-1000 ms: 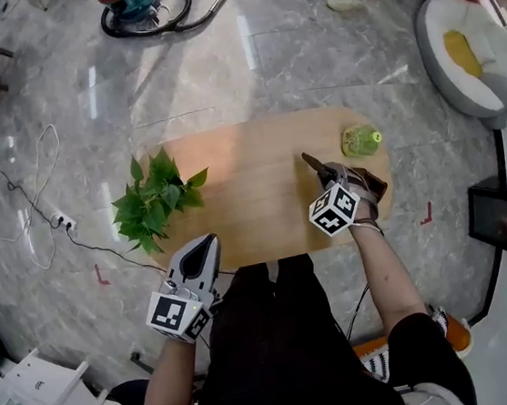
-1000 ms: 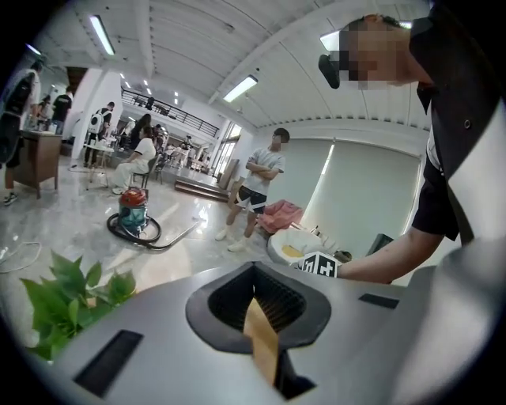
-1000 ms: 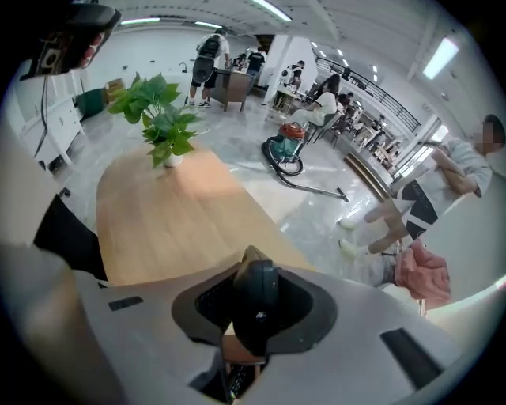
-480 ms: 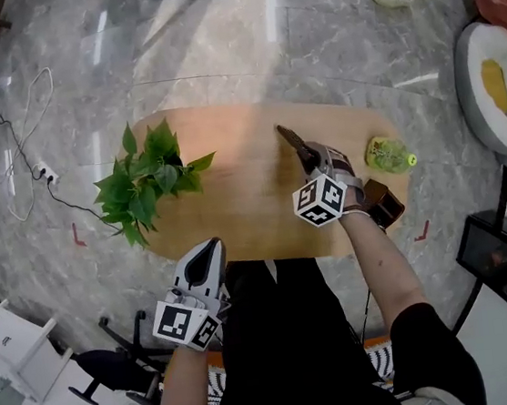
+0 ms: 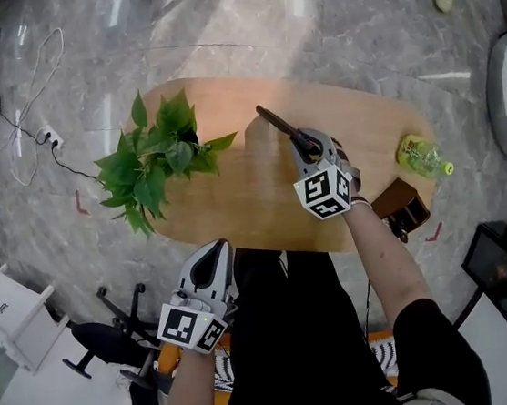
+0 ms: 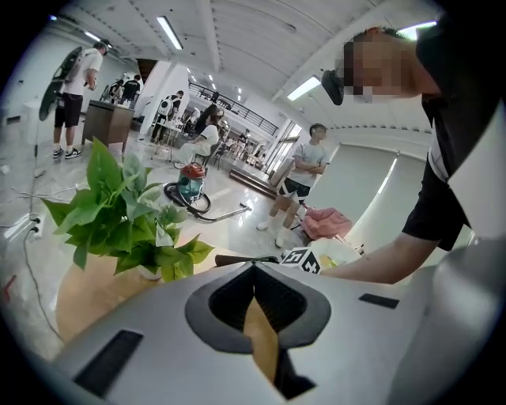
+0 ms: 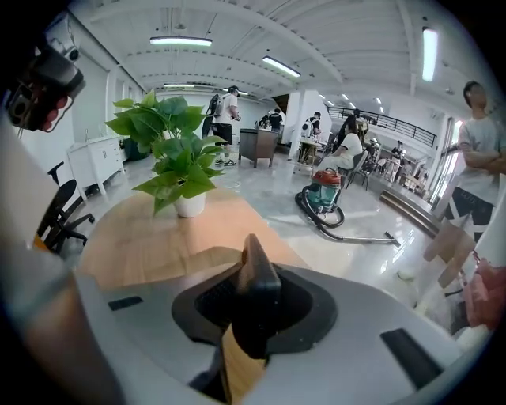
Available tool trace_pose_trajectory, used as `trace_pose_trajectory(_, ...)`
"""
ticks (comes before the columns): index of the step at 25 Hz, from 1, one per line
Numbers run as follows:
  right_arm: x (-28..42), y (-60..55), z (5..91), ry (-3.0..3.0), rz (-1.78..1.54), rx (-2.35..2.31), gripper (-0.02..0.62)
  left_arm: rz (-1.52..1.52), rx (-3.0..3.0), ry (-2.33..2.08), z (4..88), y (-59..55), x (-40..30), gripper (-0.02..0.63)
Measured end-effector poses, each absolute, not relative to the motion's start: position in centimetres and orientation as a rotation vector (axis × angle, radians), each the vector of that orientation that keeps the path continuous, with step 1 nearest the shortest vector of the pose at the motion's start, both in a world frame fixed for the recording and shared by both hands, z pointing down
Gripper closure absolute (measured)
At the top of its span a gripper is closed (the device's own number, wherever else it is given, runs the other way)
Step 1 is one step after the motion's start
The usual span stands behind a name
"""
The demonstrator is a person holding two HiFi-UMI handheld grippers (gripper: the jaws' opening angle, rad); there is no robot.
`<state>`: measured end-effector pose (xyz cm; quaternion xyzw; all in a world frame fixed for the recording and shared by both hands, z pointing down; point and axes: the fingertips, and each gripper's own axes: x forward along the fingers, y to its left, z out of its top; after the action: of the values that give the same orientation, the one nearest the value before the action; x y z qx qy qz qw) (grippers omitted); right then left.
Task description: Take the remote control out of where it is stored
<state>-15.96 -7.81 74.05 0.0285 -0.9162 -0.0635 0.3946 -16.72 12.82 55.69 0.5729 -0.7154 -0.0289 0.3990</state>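
Note:
A long dark remote control (image 5: 279, 124) sticks out ahead of my right gripper (image 5: 309, 149), which is shut on its near end. It hangs above the middle of the oval wooden table (image 5: 236, 208). In the right gripper view the remote (image 7: 257, 273) stands upright between the dark pads. A brown open holder (image 5: 402, 207) sits at the table's right front edge, behind that hand. My left gripper (image 5: 215, 253) is by the table's near edge in front of the person's body, its jaws together with nothing in them; in its own view (image 6: 254, 269) only table wood shows through the slit.
A leafy potted plant (image 5: 161, 158) stands on the table's left end. A green bottle (image 5: 424, 156) lies near the right end. An office chair (image 5: 114, 338) stands at the lower left, and cables (image 5: 30, 96) run over the marble floor. A person (image 6: 296, 170) stands beyond the table.
My right gripper has carried the remote leftward, away from the brown holder toward the table's middle. The left gripper has sunk a little by the near edge.

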Motion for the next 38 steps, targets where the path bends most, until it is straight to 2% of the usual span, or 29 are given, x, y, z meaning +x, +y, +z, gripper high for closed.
trace_pose_trajectory(3,-14.4,-8.1,76.1,-2.277,-0.156,0.077,0.506,-0.071,1.457,-1.787,56.5,12.8,-16.5,0.598)
trace_pose_trajectory(11,-11.7,-9.4,81.6,-2.069,-0.399,0.059,0.506,-0.075,1.459,-1.731,58.4,12.8,-16.1,0.598)
trace_pose_trajectory(20,-11.2,-7.9,83.5,-1.992,-0.410,0.034,0.501,-0.045,1.476,-1.704,59.1,14.1,-17.0,0.600)
trace_pose_trajectory(22,-11.1,-7.0,83.6,-1.988,-0.406,0.047,0.453,-0.049,1.478,-1.701,59.1,14.3,-17.2,0.600)
trace_pose_trajectory(32,-11.0,-6.0,81.8,-2.005,-0.328,0.111,0.434,-0.047,1.544,-1.681,58.1,14.8,-18.0,0.600)
trace_pose_trajectory(38,-11.0,-6.3,75.6,-2.104,-0.195,0.244,0.436,-0.015,1.642,-1.696,55.5,14.1,-19.3,0.600)
